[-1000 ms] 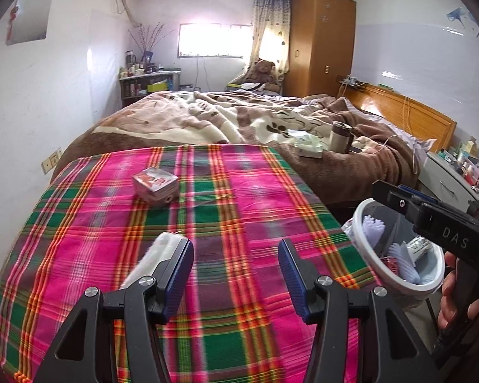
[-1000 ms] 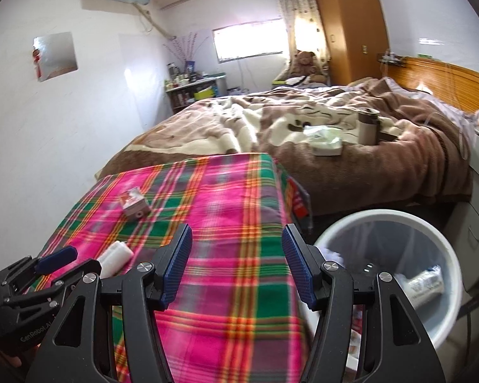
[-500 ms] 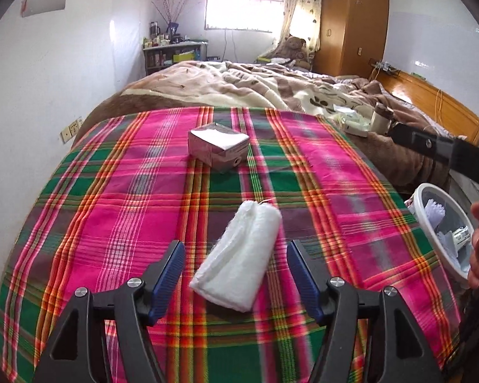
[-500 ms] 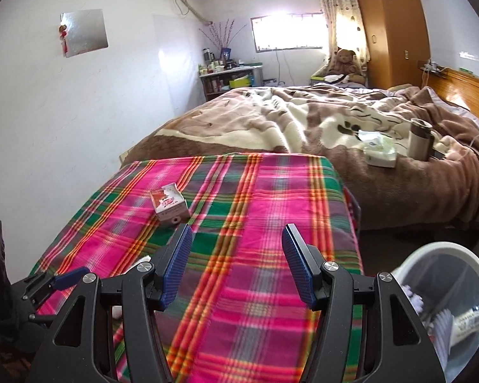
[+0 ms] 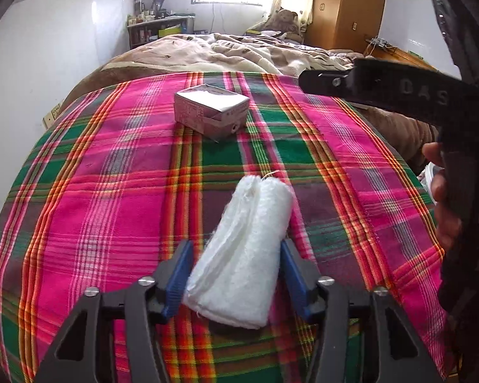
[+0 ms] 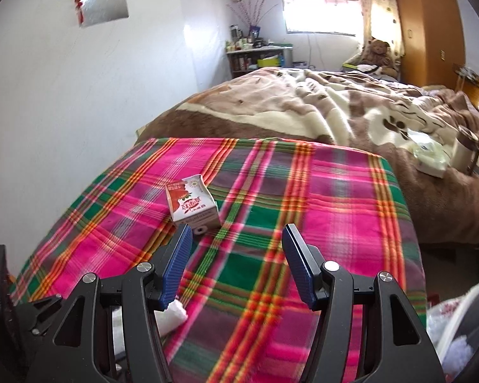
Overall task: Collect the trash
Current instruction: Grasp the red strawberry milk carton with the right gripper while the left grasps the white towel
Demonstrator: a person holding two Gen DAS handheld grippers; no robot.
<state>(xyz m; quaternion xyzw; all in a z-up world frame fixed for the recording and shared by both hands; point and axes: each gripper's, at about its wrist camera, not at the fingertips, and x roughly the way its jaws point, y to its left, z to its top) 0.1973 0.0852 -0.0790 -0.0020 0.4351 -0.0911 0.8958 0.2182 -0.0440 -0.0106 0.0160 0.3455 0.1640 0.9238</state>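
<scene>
- Plaid cloth (image 5: 111,191) covers the table before a bed (image 5: 226,51); left gripper (image 5: 236,274), jaws just closing, brackets the white tissue wad (image 5: 249,249). Carton (image 5: 210,111) lies beyond.
- Right view: right gripper (image 6: 236,265) half-spread, empty; carton (image 6: 191,204) just ahead, bin rim (image 6: 463,316) at right.
</scene>
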